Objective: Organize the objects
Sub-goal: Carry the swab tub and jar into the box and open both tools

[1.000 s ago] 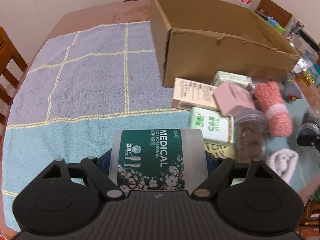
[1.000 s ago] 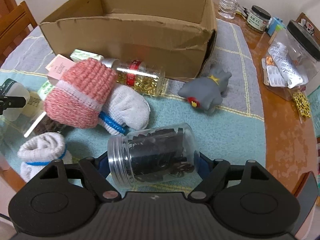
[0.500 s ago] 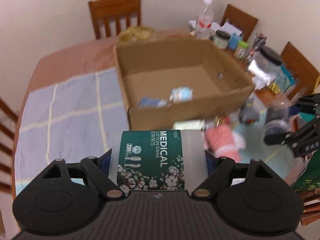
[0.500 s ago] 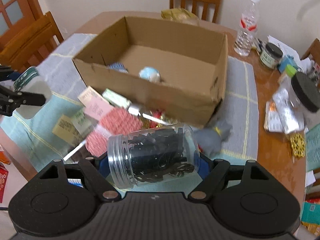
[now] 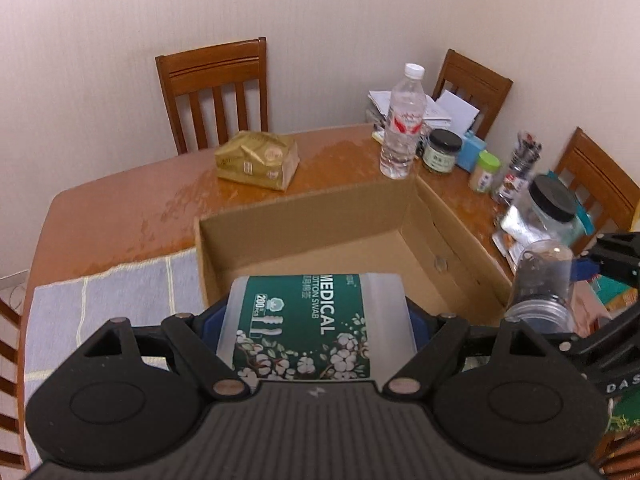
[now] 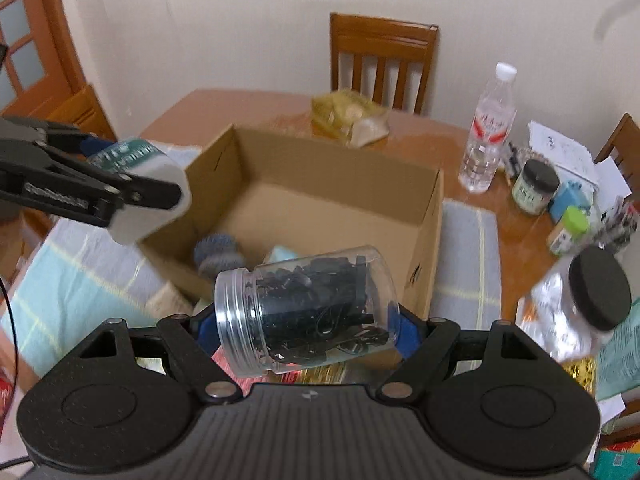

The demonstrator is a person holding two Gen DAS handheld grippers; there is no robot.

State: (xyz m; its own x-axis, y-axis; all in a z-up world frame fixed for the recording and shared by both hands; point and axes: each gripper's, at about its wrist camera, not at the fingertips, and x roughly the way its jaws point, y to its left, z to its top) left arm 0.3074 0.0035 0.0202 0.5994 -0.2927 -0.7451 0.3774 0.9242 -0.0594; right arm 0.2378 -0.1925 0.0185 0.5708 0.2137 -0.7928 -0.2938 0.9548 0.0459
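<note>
1. Both claws have risen since the earlier frames, from just above the clutter on the cloth to a height from which the open cardboard box [image 5: 304,216] is seen from above.
2. At far left in the right wrist view, the left claw [image 6: 132,196] is clamped on the cotton swab tub [image 6: 152,184], held in the air over the box's left corner. In its own view the tub [image 5: 316,328] lies crosswise between the blue pads, green label up, in front of the box's near wall.
3. Inside the box, a grey-blue rolled item [image 6: 218,254] and a pale blue item [image 6: 282,254] lie on the floor near the front wall.
4. The right claw [image 6: 308,320] is clamped on the clear jar [image 6: 304,308] of black bits, which lies sideways with its threaded mouth to the left, above the box's near right edge.
5. On the counter [image 5: 120,208] behind the box sit a gold packet [image 5: 258,160] and, further right, a water bottle [image 5: 402,120].
6. At right, a small dark-lidded jar [image 6: 534,186] and a large black-lidded jar [image 6: 592,292] stand on the counter.
</note>
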